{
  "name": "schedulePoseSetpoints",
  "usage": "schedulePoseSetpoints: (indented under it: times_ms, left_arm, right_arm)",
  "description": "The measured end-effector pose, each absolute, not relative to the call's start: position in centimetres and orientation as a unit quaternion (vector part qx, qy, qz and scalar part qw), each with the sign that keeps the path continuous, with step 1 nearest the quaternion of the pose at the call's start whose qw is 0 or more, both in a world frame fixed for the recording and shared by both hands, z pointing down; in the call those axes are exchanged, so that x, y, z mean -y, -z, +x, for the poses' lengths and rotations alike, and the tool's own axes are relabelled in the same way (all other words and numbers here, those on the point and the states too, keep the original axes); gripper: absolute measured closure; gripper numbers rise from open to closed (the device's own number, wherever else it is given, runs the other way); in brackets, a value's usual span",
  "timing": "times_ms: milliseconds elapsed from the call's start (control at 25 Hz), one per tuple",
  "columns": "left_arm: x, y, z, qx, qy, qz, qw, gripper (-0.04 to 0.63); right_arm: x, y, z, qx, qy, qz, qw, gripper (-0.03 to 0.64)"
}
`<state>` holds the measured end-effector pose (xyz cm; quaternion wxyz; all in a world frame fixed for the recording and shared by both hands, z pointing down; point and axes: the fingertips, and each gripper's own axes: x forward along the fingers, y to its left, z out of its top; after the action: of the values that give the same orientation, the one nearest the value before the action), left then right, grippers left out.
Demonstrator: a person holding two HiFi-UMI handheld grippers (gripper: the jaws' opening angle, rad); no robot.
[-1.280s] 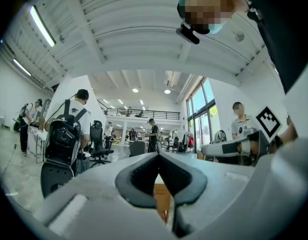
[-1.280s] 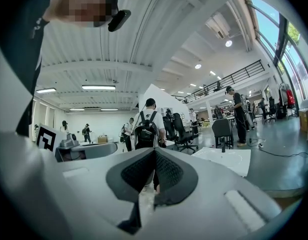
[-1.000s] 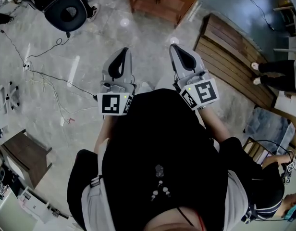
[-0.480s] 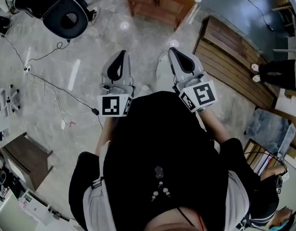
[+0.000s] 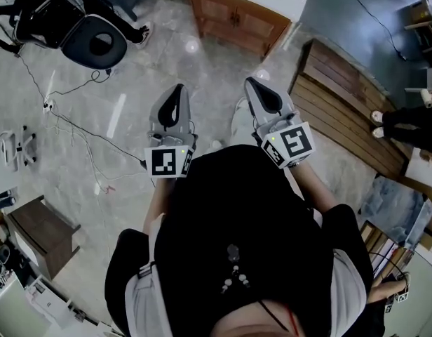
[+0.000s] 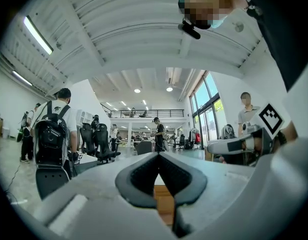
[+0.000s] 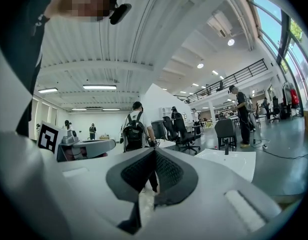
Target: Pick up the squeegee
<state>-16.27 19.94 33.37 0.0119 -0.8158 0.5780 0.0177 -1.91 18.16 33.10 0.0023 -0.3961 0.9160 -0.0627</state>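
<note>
No squeegee shows in any view. In the head view my left gripper (image 5: 177, 90) and right gripper (image 5: 253, 83) are held side by side in front of the person's black shirt, pointing level over the grey floor. Both are shut, with nothing between the pads. In the left gripper view the dark pads of the left gripper (image 6: 157, 155) meet at the tip. The right gripper view shows the same for the right gripper (image 7: 154, 150). The right gripper's marker cube (image 6: 270, 118) appears at the right of the left gripper view.
A wooden cabinet with a white top (image 5: 237, 16) stands ahead, a slatted wooden platform (image 5: 342, 93) at the right. A black office chair (image 5: 93, 42) and floor cables (image 5: 83, 128) lie left. A dark low table (image 5: 37, 234) is at near left. People with backpacks (image 7: 135, 129) stand ahead.
The floor has slid down the head view: the wooden cabinet and the chair have come closer. Both grippers keep their place in front of the body and stay shut.
</note>
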Motion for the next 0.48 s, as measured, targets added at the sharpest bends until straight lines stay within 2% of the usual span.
schedulePoseSetpoints:
  times_ms: [480]
  left_arm:
    - [-10.7,-34.2,-14.1,-0.574,-0.008,-0.819,-0.004,0.594]
  right_arm:
    - [-8.8,-34.8,-0.6,-0.916,0.098,-0.39,-0.009,0.615]
